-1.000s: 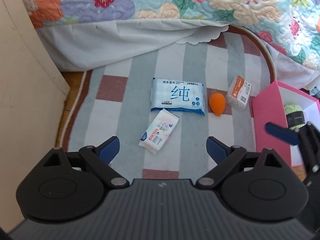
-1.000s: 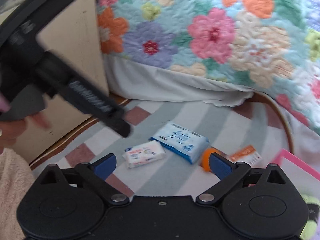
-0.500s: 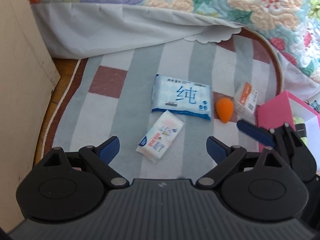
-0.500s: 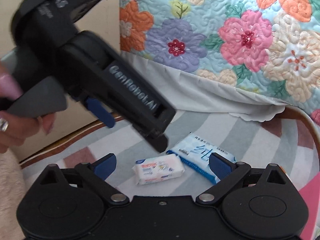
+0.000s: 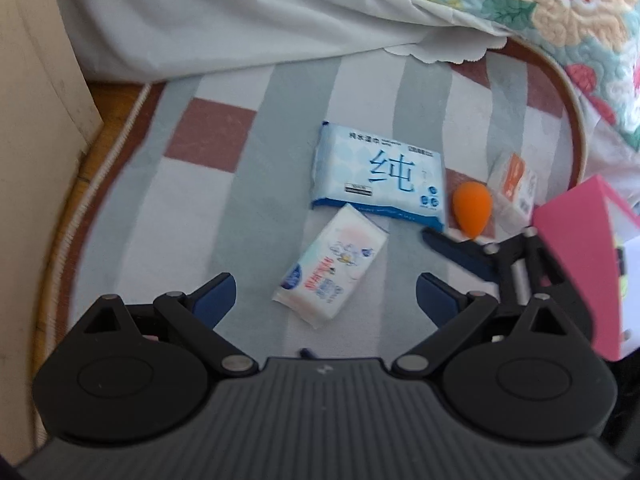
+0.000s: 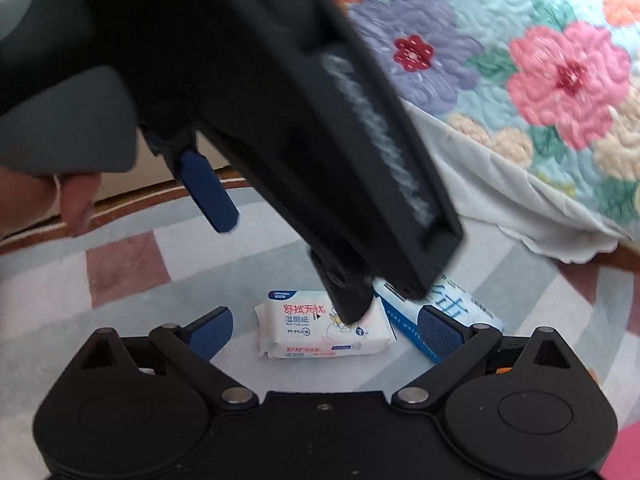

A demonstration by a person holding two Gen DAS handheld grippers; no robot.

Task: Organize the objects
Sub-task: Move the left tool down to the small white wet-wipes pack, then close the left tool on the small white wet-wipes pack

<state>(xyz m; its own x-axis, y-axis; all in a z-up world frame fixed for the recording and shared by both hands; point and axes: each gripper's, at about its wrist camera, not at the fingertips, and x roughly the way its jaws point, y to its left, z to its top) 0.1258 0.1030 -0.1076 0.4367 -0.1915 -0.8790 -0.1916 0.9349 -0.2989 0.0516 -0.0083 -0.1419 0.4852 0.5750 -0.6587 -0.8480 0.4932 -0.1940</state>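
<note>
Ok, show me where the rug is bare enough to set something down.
Bare room: the left half of the striped rug, between the cream cabinet side and the blue wet-wipe pack, and the strip below the white bedsheet. Crowded: the right side, where the small white wipe pack, orange teardrop sponge, orange-and-white box and pink box cluster.

A small white wet-wipe packet (image 5: 332, 266) lies mid-frame on a striped, checked rug (image 5: 224, 184), its upper end touching a larger blue-and-white wipes pack (image 5: 380, 178) above it. Right of that pack sits an orange egg-shaped sponge (image 5: 472, 208), then a small orange-and-white box (image 5: 516, 186). A pink box (image 5: 576, 264) stands at the right edge; a floral quilt (image 5: 560, 12) hangs across the top.
</note>
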